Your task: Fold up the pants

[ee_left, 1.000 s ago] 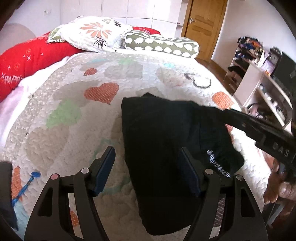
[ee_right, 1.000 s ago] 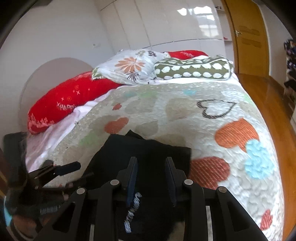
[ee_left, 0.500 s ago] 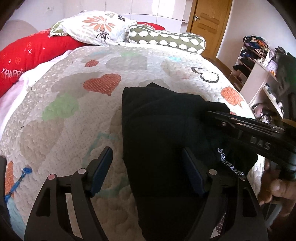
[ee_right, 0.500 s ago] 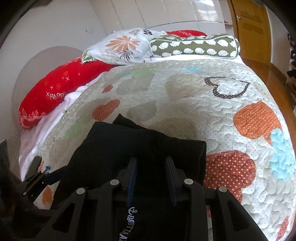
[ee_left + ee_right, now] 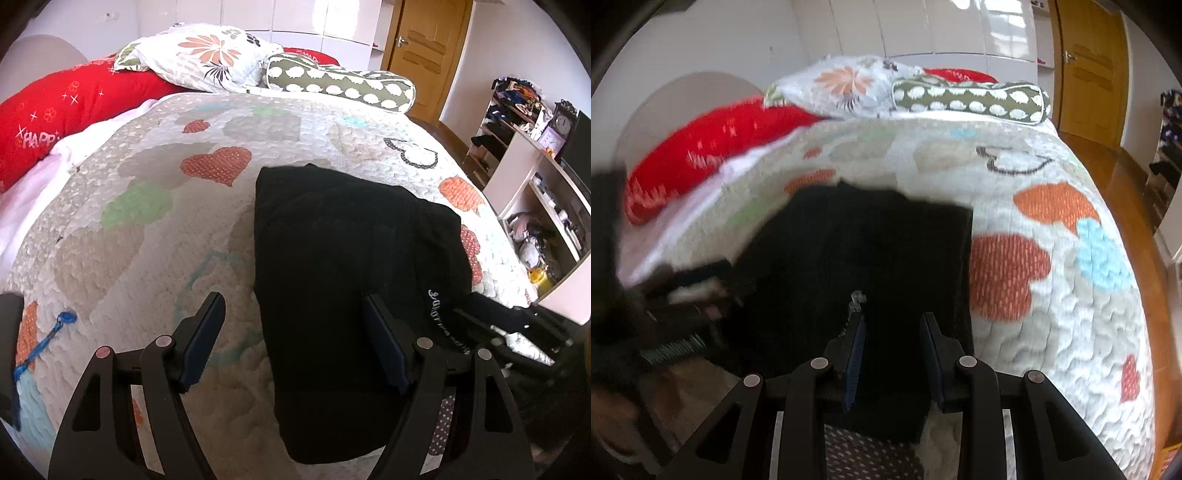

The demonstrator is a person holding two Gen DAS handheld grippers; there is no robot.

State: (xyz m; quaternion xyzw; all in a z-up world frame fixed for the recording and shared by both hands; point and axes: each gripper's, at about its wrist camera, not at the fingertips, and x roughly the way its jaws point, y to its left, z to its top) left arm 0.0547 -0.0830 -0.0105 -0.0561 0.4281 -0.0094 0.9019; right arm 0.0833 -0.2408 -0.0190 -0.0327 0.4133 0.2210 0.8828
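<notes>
The black pants (image 5: pixel 343 251) lie folded in a block on the heart-patterned quilt (image 5: pixel 147 221), with white lettering near their right edge. My left gripper (image 5: pixel 295 317) is open and empty, its jaws wide apart; its right finger (image 5: pixel 384 339) is over the pants' near part. In the right wrist view the pants (image 5: pixel 871 251) fill the middle. My right gripper (image 5: pixel 894 332) is low over their near edge, jaws parted with black cloth showing between them; the view is blurred. The right gripper also shows in the left wrist view (image 5: pixel 517 336), at the lower right.
Pillows lie at the head of the bed: a long red one (image 5: pixel 74 107), a floral one (image 5: pixel 207 55), a green spotted bolster (image 5: pixel 340 85). A white shelf unit (image 5: pixel 535 192) with clutter stands right of the bed. A wooden door (image 5: pixel 428 48) is behind.
The right gripper has dropped from above the pants to their near right edge, and its jaws have opened wider. The left gripper has pulled back a little and stays open.
</notes>
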